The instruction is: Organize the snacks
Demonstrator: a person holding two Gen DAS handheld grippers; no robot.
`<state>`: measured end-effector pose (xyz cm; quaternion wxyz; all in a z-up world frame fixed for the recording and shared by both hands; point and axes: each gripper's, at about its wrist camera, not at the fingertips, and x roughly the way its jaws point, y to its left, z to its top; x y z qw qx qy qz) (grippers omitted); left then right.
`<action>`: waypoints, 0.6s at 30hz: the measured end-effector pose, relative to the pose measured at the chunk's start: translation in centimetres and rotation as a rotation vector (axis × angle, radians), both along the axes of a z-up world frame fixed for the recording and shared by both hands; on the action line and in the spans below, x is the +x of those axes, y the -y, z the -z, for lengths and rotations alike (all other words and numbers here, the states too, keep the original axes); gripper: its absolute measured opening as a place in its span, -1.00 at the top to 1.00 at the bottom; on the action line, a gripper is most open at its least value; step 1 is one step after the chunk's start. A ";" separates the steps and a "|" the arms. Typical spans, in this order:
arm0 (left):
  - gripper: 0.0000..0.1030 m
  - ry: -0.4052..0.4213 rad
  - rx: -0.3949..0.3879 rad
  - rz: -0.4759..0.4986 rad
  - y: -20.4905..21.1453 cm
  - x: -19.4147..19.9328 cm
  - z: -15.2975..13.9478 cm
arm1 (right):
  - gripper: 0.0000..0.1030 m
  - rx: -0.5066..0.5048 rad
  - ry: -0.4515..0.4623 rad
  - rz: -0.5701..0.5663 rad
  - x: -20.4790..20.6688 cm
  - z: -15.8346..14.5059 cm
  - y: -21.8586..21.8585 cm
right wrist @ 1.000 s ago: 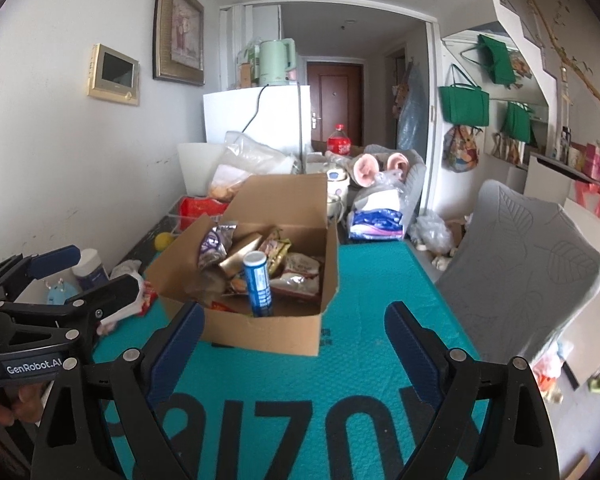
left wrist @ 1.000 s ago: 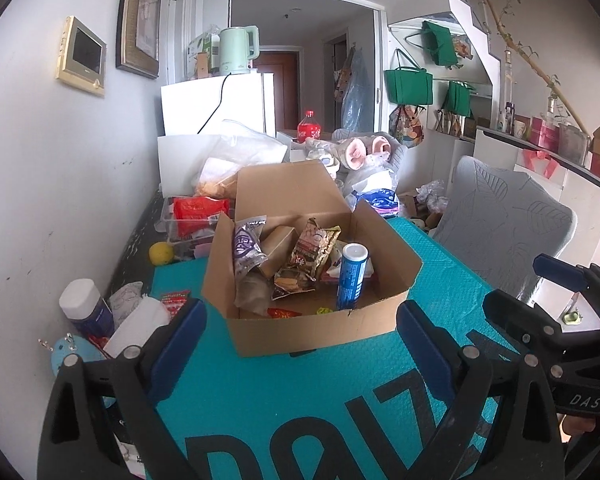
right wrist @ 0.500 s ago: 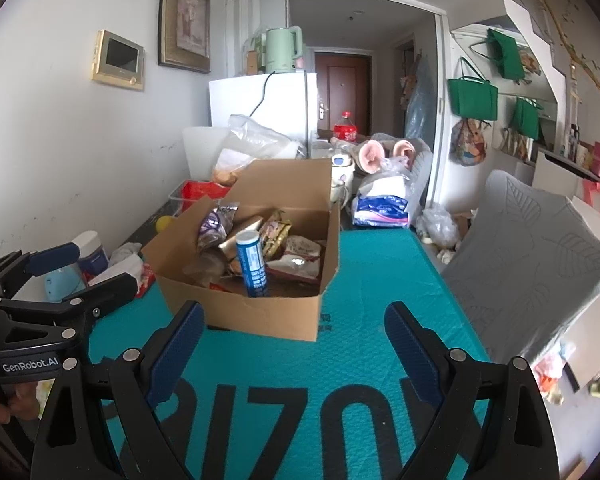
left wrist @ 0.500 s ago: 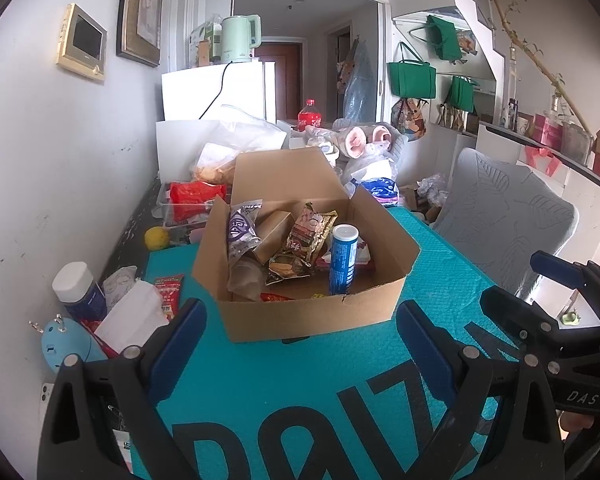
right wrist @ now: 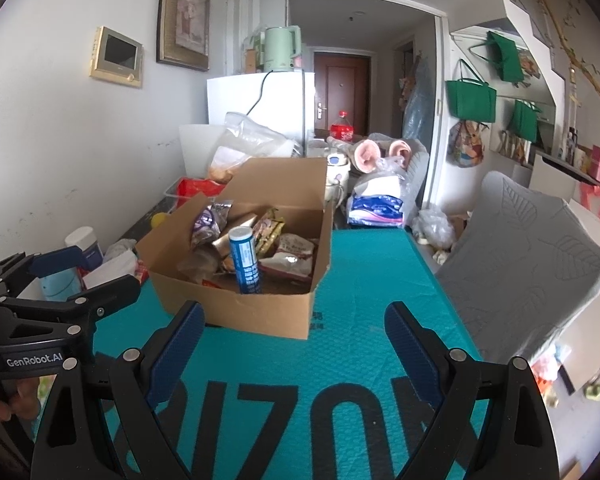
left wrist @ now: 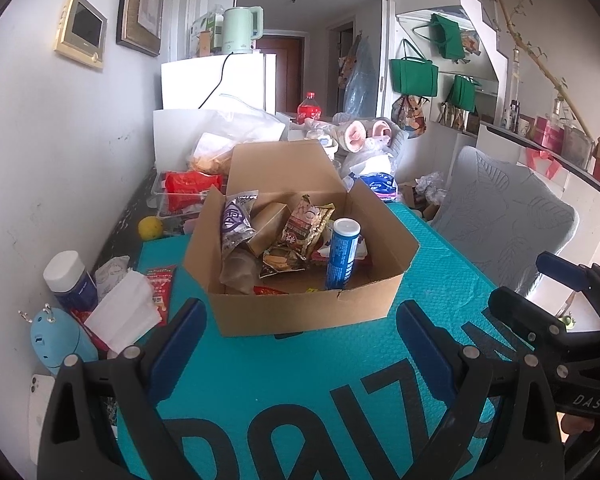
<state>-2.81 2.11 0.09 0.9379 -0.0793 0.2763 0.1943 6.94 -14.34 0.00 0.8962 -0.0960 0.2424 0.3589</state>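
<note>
Left wrist view: cardboard box (left wrist: 300, 308) holds snack packets (left wrist: 300, 232) and 1 upright blue tube (left wrist: 341, 256); both jaws wide, empty.

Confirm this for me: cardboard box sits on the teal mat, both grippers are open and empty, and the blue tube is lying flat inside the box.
One thing is off: the blue tube is standing upright in the box, white cap up, not lying flat; the right wrist view shows it clearly. The rest holds: the box sits on the teal mat, and the left gripper and right gripper are open and empty.
</note>
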 end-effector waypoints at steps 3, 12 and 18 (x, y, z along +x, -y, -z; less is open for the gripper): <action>-0.89 -0.004 -0.002 -0.007 -0.1 0.1 0.0 | -0.80 -0.003 -0.002 0.005 0.2 0.1 0.1; -0.89 -0.005 0.004 -0.013 -0.4 0.2 -0.1 | -0.80 -0.017 -0.002 0.015 0.4 0.1 0.2; -0.89 0.001 0.012 -0.010 -0.4 0.3 0.0 | -0.80 -0.019 0.001 0.011 0.2 0.1 0.2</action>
